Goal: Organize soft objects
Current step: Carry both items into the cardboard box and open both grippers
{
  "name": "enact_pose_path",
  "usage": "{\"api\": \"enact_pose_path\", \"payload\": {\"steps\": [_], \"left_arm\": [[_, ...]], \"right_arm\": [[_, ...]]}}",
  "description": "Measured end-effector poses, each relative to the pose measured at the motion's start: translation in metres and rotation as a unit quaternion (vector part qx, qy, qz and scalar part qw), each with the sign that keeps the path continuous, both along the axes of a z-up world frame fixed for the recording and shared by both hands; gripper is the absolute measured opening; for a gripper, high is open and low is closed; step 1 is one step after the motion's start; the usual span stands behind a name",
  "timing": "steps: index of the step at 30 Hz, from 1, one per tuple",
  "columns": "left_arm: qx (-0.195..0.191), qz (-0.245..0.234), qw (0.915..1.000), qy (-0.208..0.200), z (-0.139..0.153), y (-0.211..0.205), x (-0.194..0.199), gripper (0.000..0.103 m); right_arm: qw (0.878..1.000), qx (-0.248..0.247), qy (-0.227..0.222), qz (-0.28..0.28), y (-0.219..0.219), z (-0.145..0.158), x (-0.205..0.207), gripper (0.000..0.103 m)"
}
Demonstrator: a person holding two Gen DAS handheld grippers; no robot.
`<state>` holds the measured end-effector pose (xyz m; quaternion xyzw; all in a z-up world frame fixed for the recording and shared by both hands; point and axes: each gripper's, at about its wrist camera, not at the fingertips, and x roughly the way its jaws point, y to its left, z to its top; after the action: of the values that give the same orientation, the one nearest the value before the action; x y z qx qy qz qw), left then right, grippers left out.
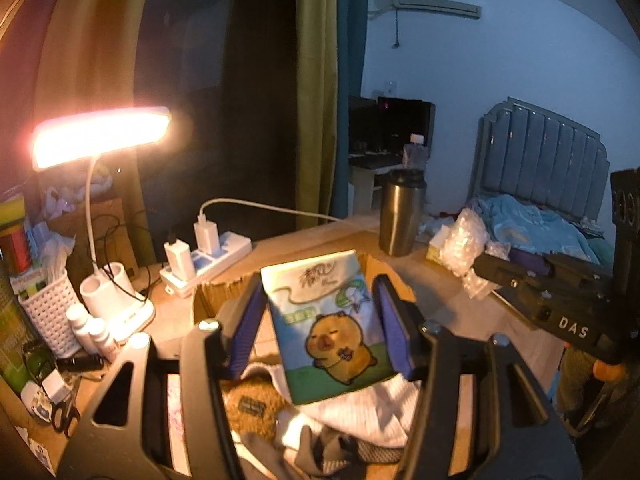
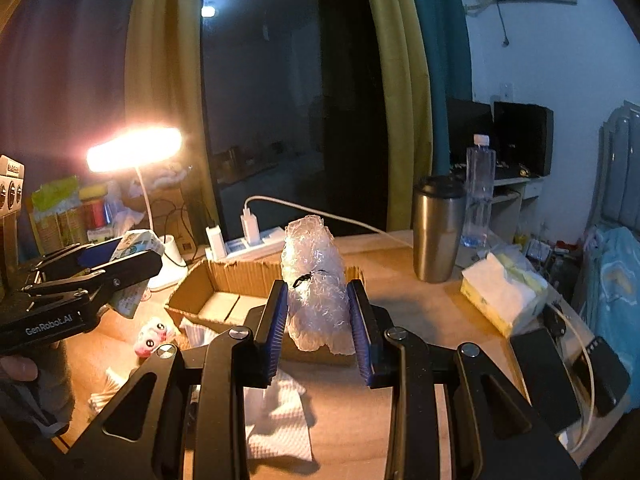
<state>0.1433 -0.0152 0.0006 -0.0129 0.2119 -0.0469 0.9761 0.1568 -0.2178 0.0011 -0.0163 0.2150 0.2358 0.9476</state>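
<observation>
Tissue pack (image 1: 330,320), a soft printed pouch with a cartoon capybara on glossy film, sits pinched between the blue ribbed pads of the left gripper (image 1: 322,320), held in the air over the near side of the cardboard box (image 2: 224,280). Beside it, also on the near side of the box, the right gripper (image 2: 320,320) pinches a crumpled wad of clear bubble wrap (image 2: 314,280), whose crinkled, shiny folds bulge above and below the pads. Both loads look light and yielding, so the pads dent them rather than clamp hard. The box is shallow, of corrugated brown board with a ragged torn rim, and its inside appears bare in the right wrist view, so the sorting seems to be at an early stage: two soft items are lifted but neither is in the box. Still lying loose in front of the box are a white waffle-textured cloth (image 2: 276,420), a small pink plush toy (image 2: 150,338), dark grey fabric (image 1: 316,452) and a brown fuzzy piece (image 1: 256,404). To the right of the box rests an open pack of white and yellow tissues (image 2: 500,296); beyond it stands a smooth steel tumbler (image 2: 436,228). Left of the box glows a desk lamp (image 2: 134,150).
</observation>
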Motion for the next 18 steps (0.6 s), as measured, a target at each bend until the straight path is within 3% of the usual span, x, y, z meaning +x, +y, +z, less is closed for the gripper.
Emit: {"api": "enact_pose_path", "payload": {"steps": [18], "left_arm": [[0.008, 0.01, 0.9994, -0.032, 0.018, -0.001, 0.044, 0.056]], "right_arm": [[1.0, 0.016, -0.017, 0.009, 0.007, 0.01, 0.046, 0.033]]}}
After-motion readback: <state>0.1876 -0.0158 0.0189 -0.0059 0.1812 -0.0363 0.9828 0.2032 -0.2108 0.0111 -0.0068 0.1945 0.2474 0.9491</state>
